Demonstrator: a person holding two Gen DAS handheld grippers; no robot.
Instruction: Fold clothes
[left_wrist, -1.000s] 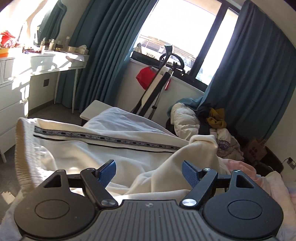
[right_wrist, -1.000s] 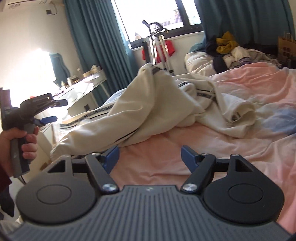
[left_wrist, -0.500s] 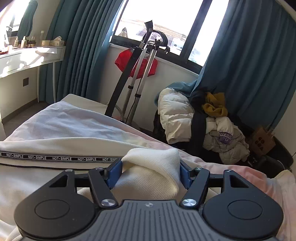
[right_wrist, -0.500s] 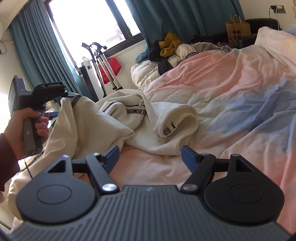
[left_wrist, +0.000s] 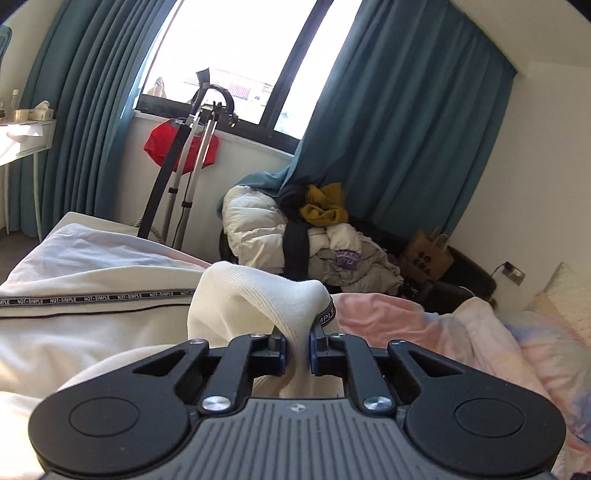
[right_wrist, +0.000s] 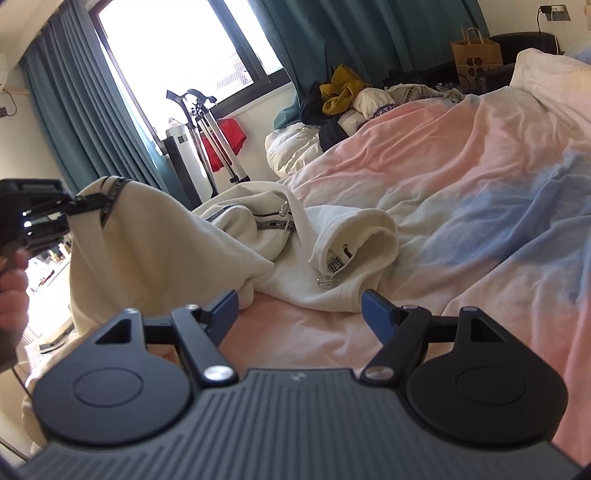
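Note:
A cream garment (right_wrist: 221, 254) with black lettered trim lies crumpled on the pink and blue bedspread (right_wrist: 461, 192). My left gripper (left_wrist: 297, 345) is shut on a bunched ribbed edge of the garment (left_wrist: 258, 295) and holds it raised above the bed. In the right wrist view the left gripper (right_wrist: 55, 210) shows at the far left, with the cloth hanging from it. My right gripper (right_wrist: 299, 314) is open and empty, low over the bedspread just in front of the garment's collar (right_wrist: 354, 251).
A pile of clothes (left_wrist: 317, 236) sits by the teal curtains (left_wrist: 399, 140) under the window. A garment steamer stand (left_wrist: 184, 162) stands past the bed's end. A paper bag (left_wrist: 424, 258) and a white pillow (right_wrist: 546, 70) lie by the headboard side.
My left gripper closed on the ribbed edge of the garment and lifted it. My right gripper swung right and nearer to the collar and stayed open.

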